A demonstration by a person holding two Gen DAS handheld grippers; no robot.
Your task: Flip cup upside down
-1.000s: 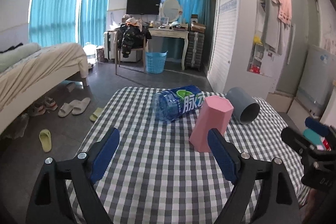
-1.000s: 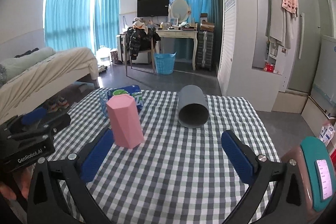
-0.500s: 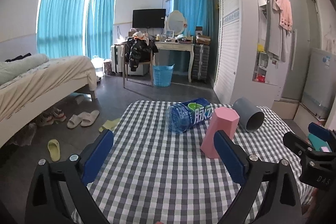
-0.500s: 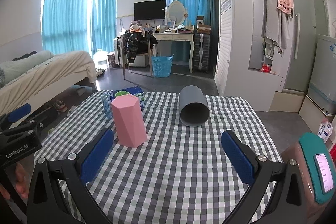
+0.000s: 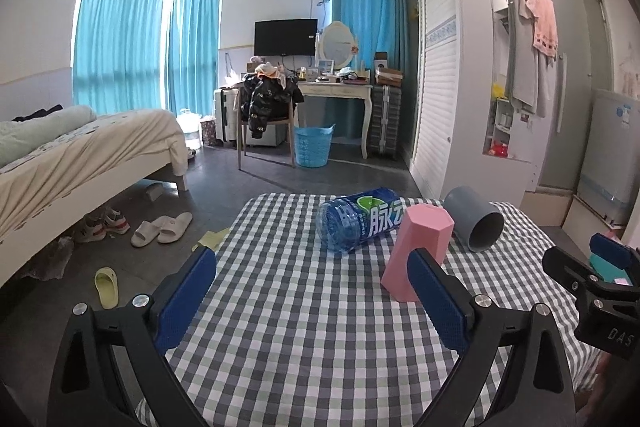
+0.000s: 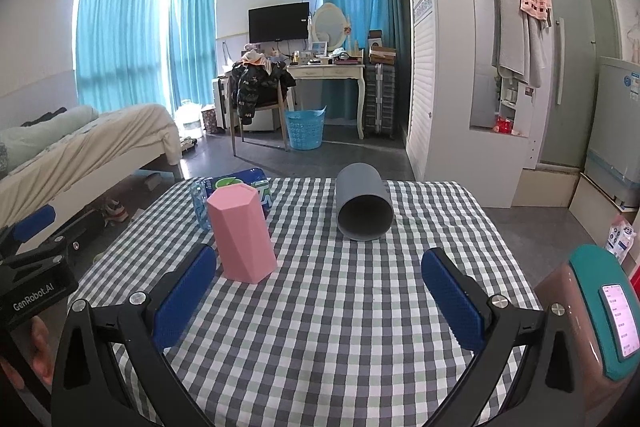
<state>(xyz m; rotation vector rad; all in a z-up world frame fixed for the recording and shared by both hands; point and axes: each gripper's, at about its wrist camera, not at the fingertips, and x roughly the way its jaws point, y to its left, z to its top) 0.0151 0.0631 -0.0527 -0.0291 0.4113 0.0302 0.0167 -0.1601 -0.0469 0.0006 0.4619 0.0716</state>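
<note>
A pink faceted cup [image 5: 418, 251] [image 6: 242, 235] stands on the checked table with its closed end up. A grey cup [image 5: 474, 223] [image 6: 362, 205] lies on its side to its right, mouth toward me. My left gripper [image 5: 312, 271] is open and empty, hovering over the table's near left part, short of the pink cup. My right gripper [image 6: 318, 277] is open and empty, hovering near the front edge, short of both cups. The right gripper also shows at the right edge of the left wrist view [image 5: 600, 279].
A blue drink bottle [image 5: 360, 221] [image 6: 236, 185] lies on its side behind the pink cup. The checked tablecloth [image 6: 340, 327] covers the table. A phone [image 6: 618, 319] sits at my right. A bed [image 5: 80, 155] and slippers [image 5: 160, 227] are left of the table.
Both grippers have pulled back and risen a little from the cups, which look smaller and farther. Cups and bottle have not moved. Both grippers stay open.
</note>
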